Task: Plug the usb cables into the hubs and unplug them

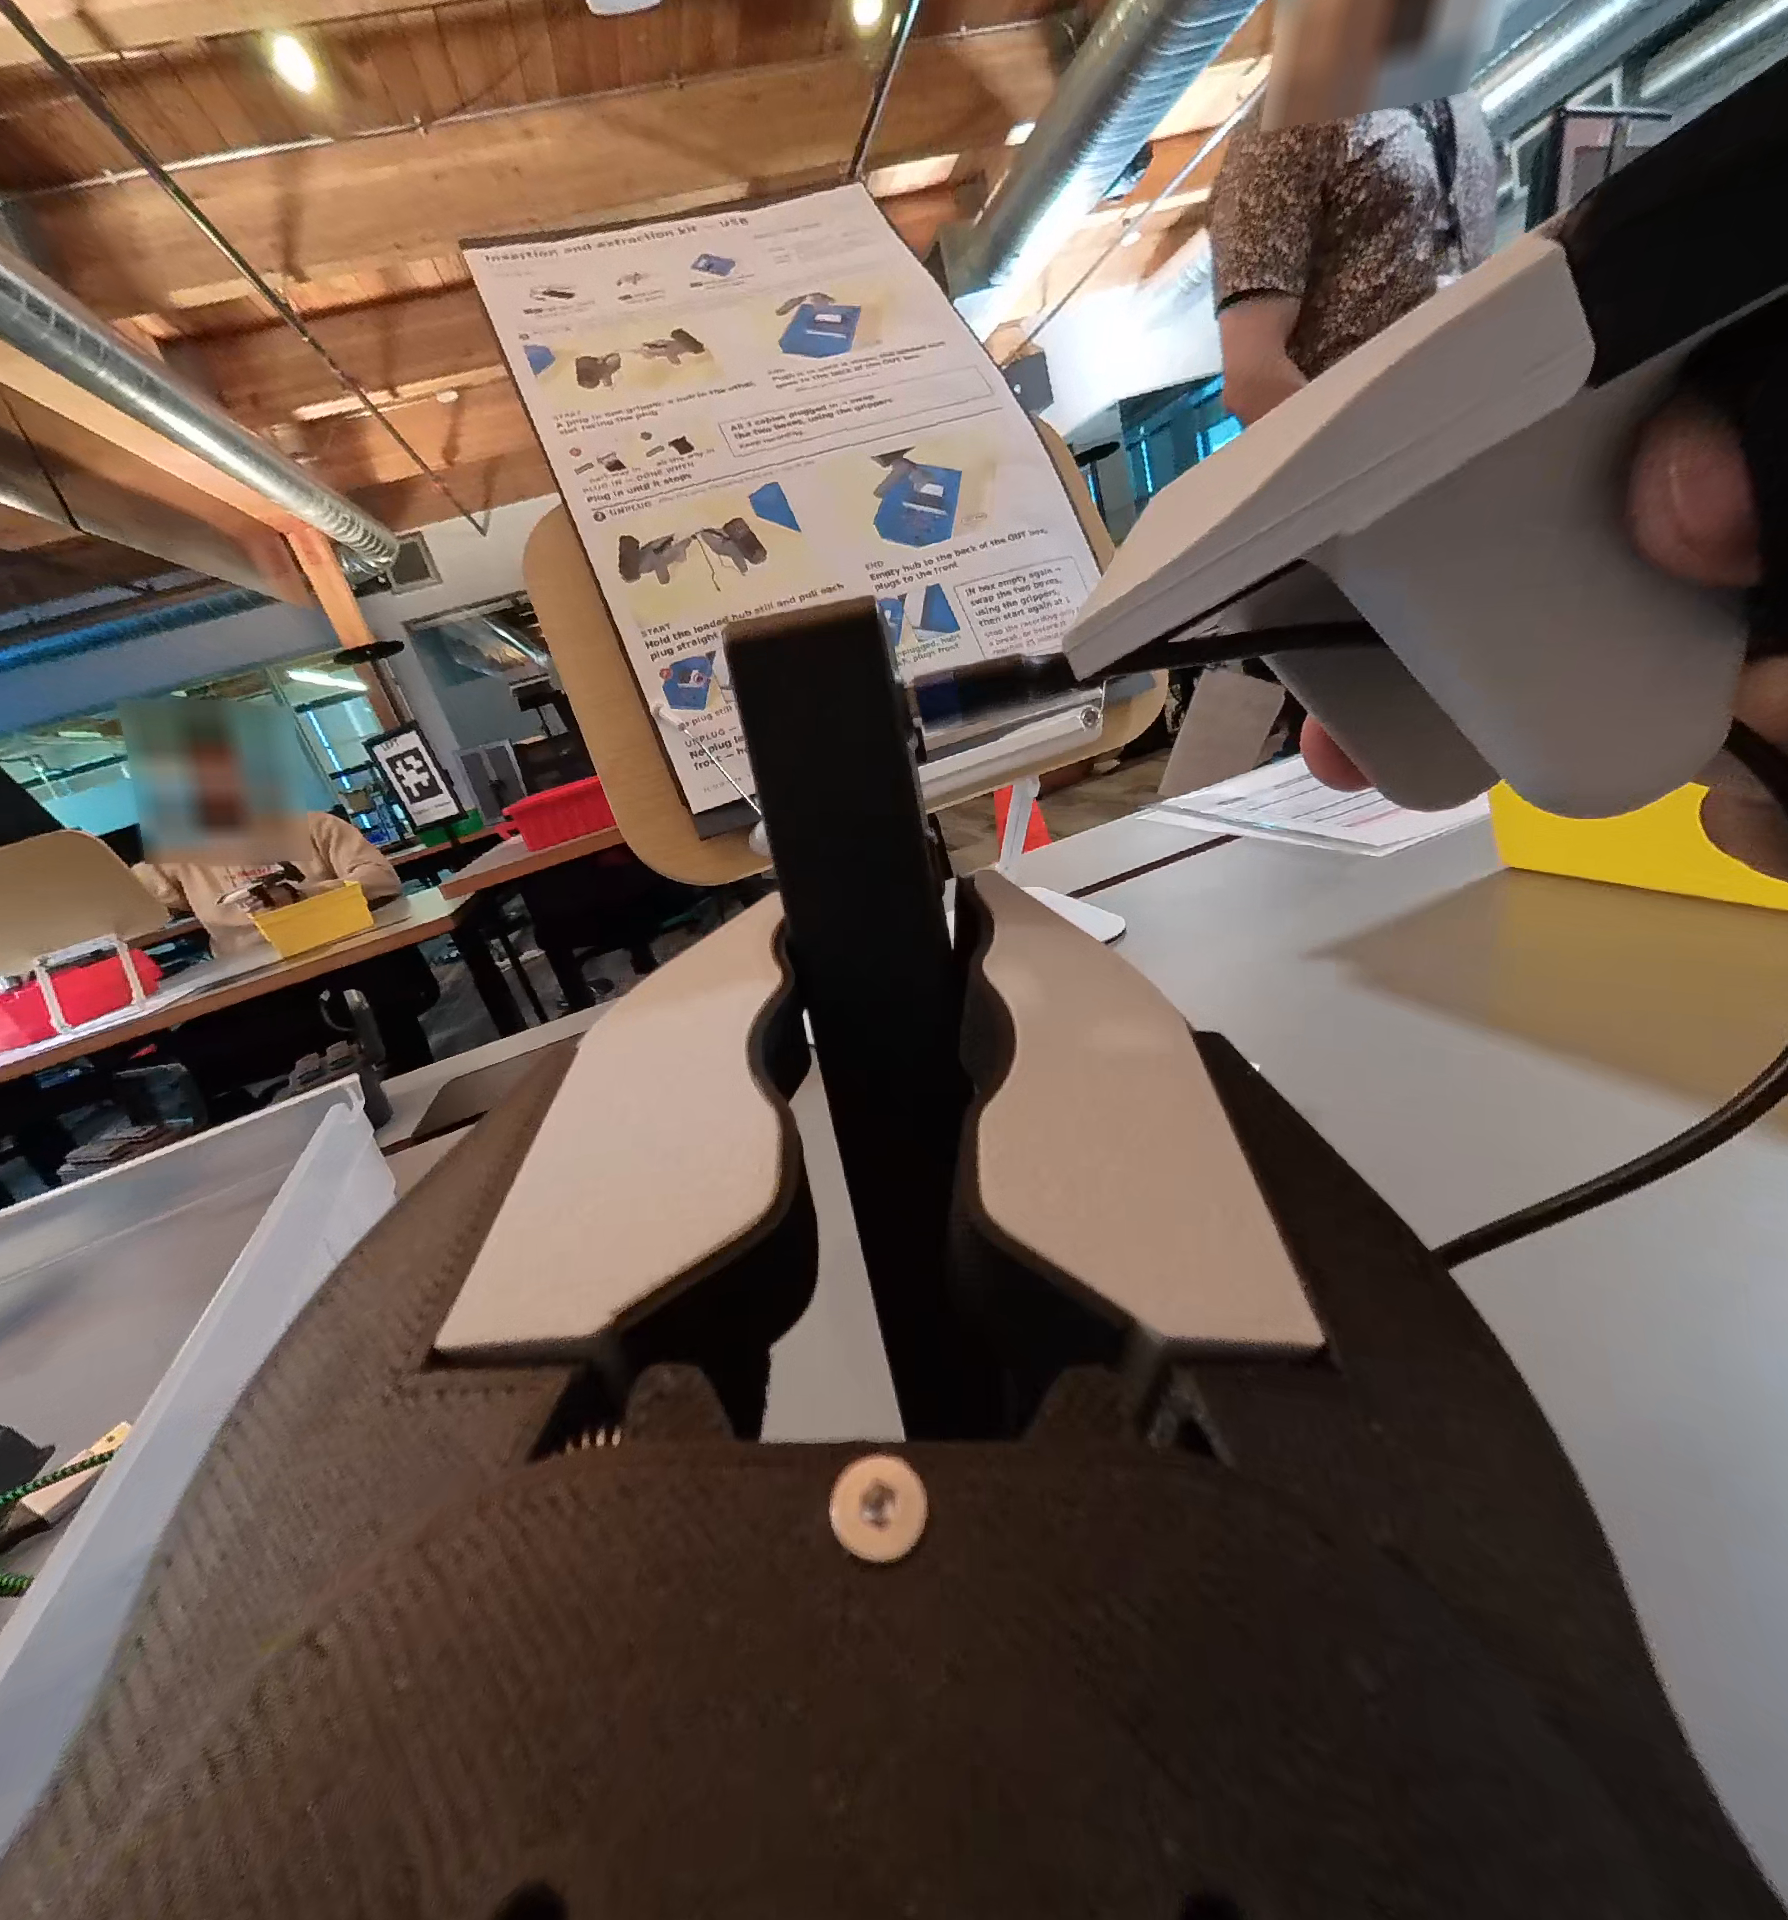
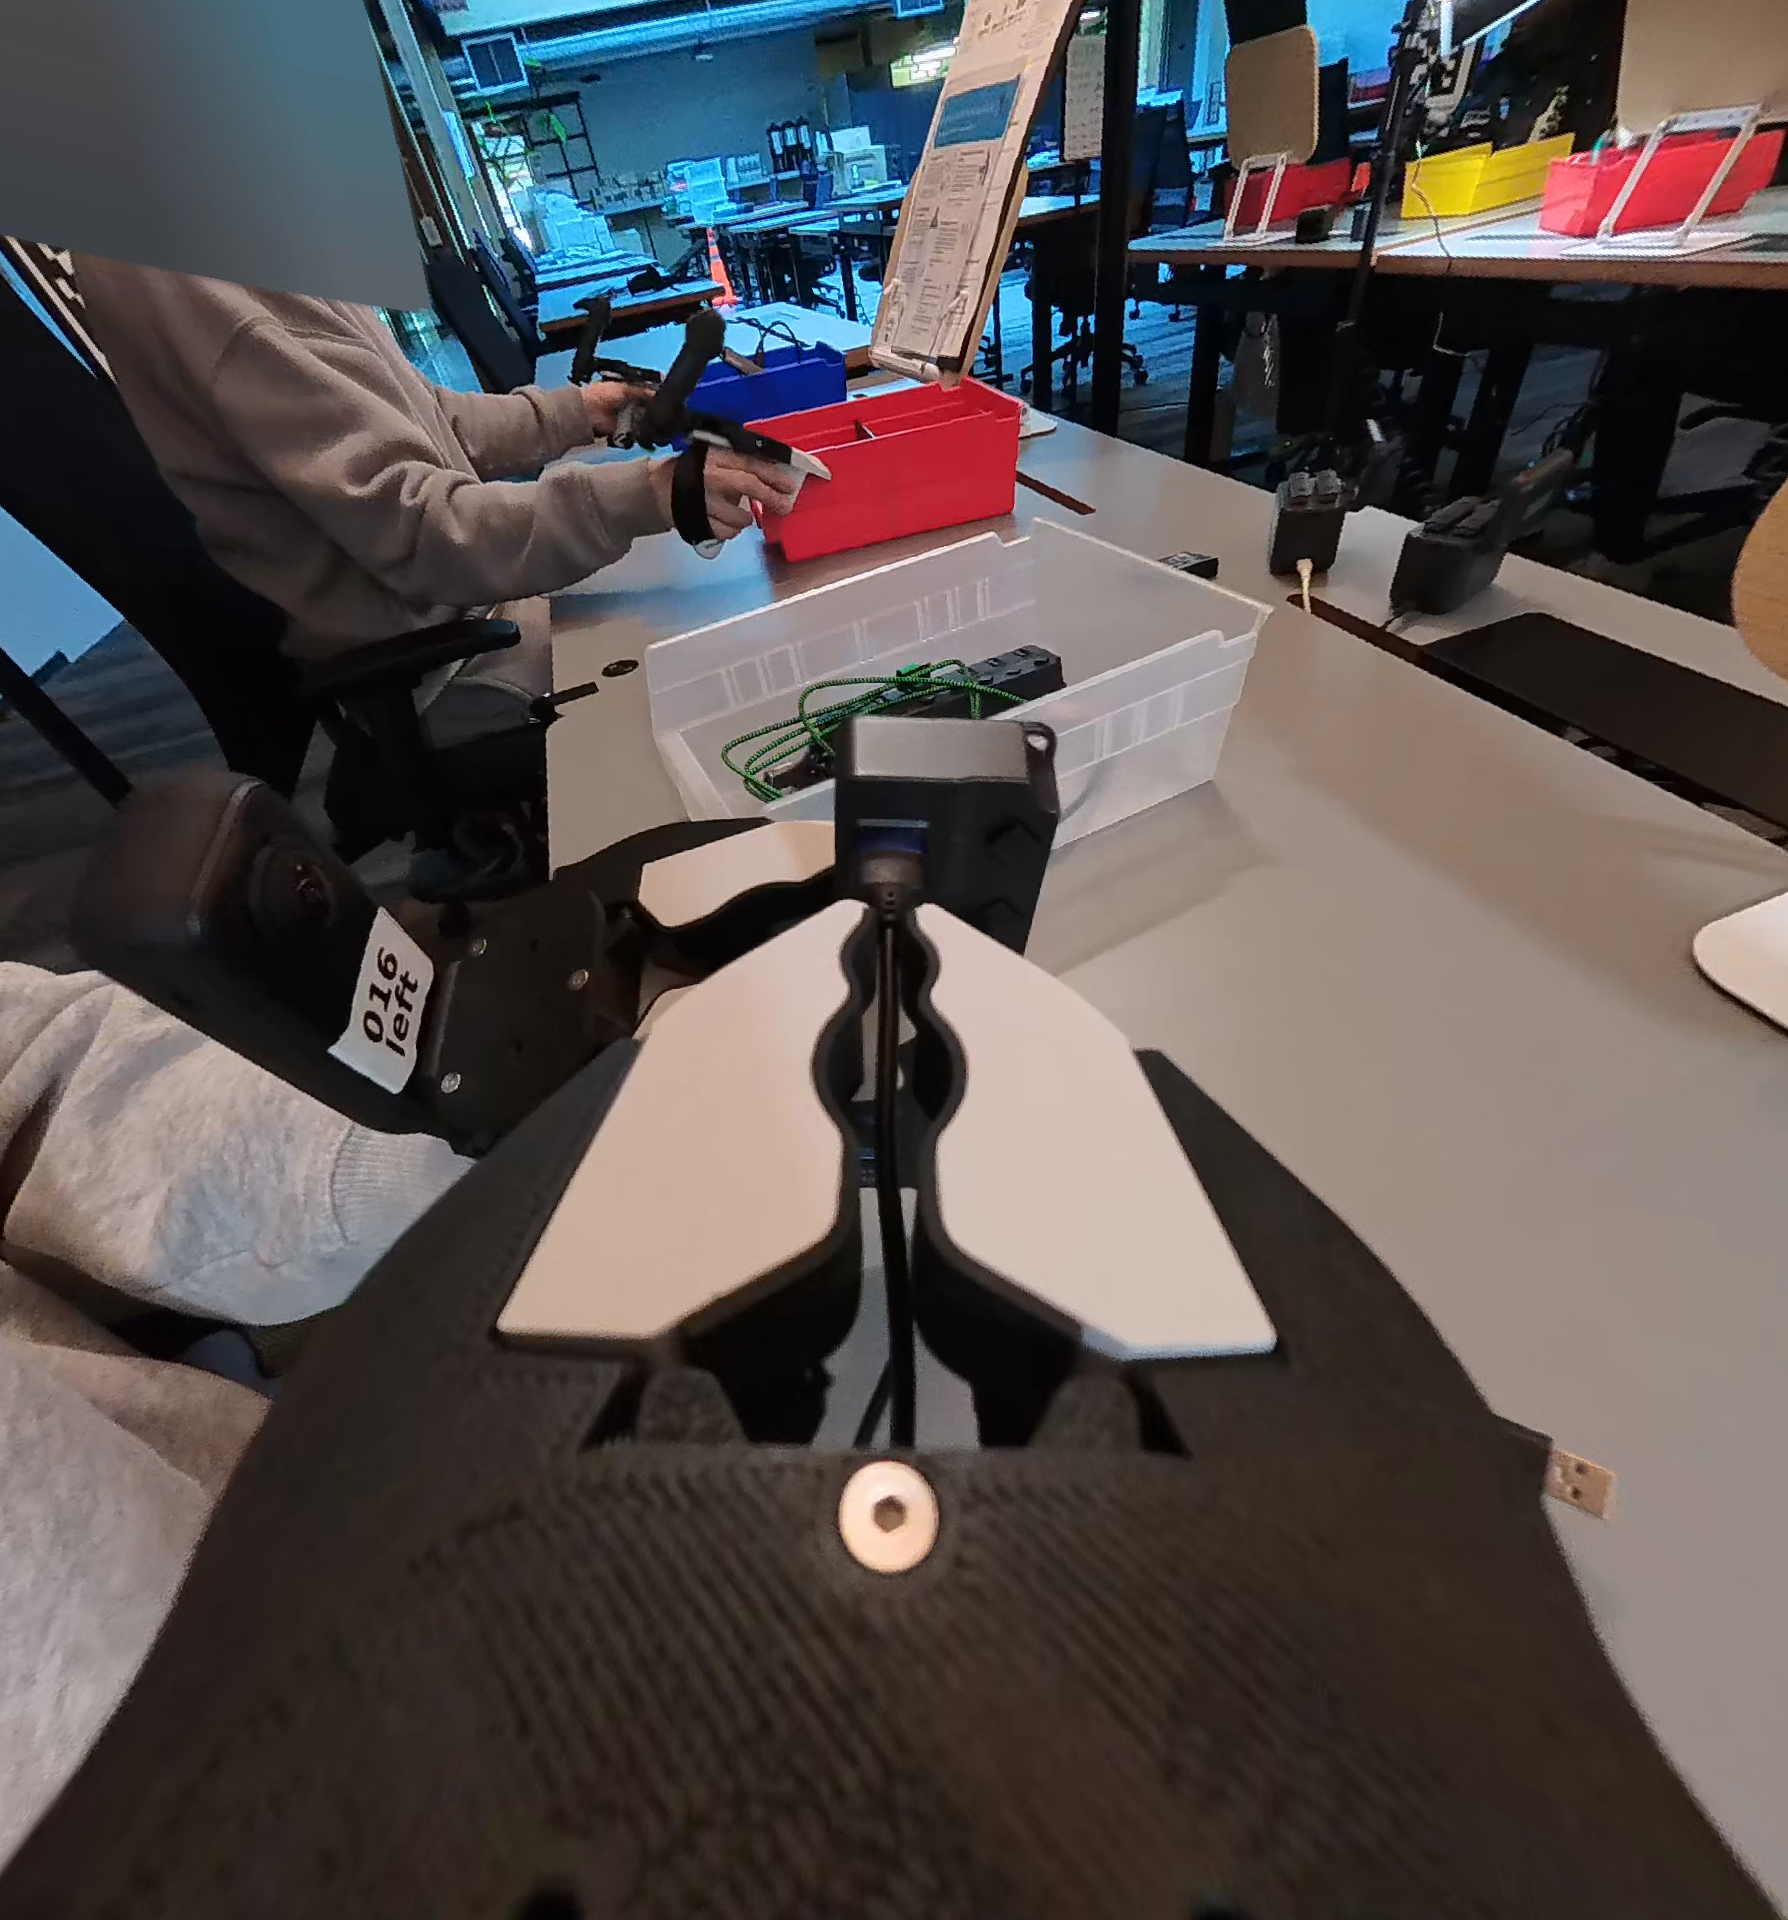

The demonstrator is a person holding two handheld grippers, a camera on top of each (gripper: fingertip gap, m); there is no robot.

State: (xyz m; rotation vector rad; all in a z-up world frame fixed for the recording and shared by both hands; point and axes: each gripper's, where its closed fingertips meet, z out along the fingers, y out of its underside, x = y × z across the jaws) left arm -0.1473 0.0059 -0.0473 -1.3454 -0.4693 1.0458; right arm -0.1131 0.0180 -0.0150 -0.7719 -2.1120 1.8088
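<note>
My left gripper (image 1: 874,914) is shut on a long black USB hub (image 1: 838,831) and holds it upright above the grey table. In the right wrist view the hub (image 2: 947,821) shows its blue port (image 2: 890,840) facing me. My right gripper (image 2: 888,914) is shut on a black USB cable (image 2: 892,1143) just behind its plug (image 2: 885,891). The plug's tip sits at the blue port; how deep it goes I cannot tell. In the left wrist view the right gripper (image 1: 1087,665) comes in from the right with the plug (image 1: 983,694) against the hub's side.
A clear plastic bin (image 2: 1160,665) beyond the hub holds green braided cables (image 2: 848,717) and another black hub (image 2: 1015,665). An instruction sheet on a stand (image 1: 765,468) is ahead. A yellow box (image 1: 1638,842) stands to the right. A red bin (image 2: 900,468) and a seated person are behind.
</note>
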